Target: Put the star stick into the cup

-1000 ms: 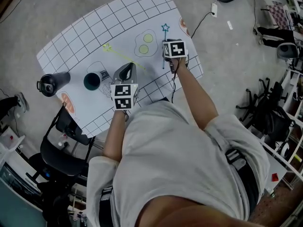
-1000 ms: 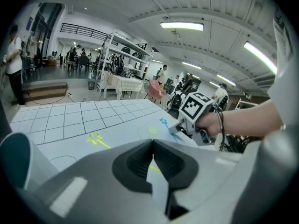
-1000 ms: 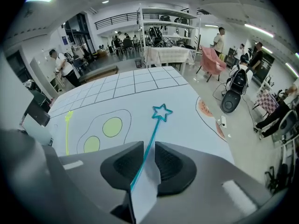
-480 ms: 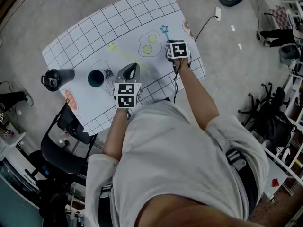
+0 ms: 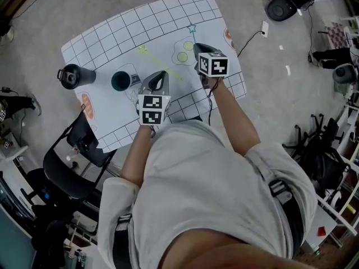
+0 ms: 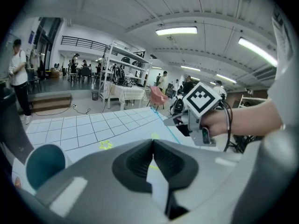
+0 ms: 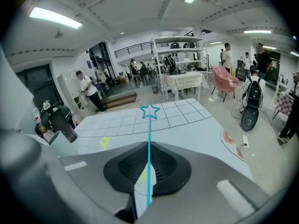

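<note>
Far left of the cup (image 5: pixel 120 80), a black flask (image 5: pixel 76 75) sits on the gridded worktop (image 5: pixel 112 32). The dark teal cup shows its open mouth to the head view. Just right of the cup hovers the left claw (image 6: pixel 153 143), its jaws pressed together on themselves. Further right of the cup, a yellow star stick (image 5: pixel 161 64) lies flat on the worktop. Furthest right of the cup comes the right claw (image 7: pixel 149 144). Its jaws have just been closing and now clamp the blue star stick (image 7: pixel 149 129), with the shaft between the pads and the star at the far end, well apart from the cup.
</note>
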Demonstrator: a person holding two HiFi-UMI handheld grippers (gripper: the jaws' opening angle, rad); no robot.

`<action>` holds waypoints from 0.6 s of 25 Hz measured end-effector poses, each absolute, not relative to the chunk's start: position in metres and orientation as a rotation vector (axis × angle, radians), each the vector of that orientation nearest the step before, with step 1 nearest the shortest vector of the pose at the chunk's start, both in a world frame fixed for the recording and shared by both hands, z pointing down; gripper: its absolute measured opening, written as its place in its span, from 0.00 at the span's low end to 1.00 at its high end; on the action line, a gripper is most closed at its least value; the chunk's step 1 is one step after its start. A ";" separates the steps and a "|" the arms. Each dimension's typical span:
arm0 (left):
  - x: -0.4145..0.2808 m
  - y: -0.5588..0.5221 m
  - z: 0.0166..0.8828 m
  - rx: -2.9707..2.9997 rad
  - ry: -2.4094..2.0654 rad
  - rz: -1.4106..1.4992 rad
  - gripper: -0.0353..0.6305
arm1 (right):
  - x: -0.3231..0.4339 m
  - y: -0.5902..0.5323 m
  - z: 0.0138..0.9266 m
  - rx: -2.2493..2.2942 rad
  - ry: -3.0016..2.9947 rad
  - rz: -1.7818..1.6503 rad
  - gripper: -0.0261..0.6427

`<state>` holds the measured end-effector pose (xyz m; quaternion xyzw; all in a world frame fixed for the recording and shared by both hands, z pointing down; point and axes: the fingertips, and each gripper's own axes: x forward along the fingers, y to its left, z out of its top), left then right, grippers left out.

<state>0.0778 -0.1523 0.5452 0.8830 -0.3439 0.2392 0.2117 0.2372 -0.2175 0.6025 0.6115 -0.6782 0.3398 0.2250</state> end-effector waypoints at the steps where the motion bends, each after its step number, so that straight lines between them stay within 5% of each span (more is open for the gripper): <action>1: 0.074 -0.152 0.542 2.456 -0.972 0.659 0.06 | 0.229 -0.218 0.596 1.680 -1.904 0.925 0.06; 15: 0.001 -0.136 0.506 2.425 -1.233 0.574 0.06 | 0.098 -0.234 0.506 1.494 -2.387 0.852 0.06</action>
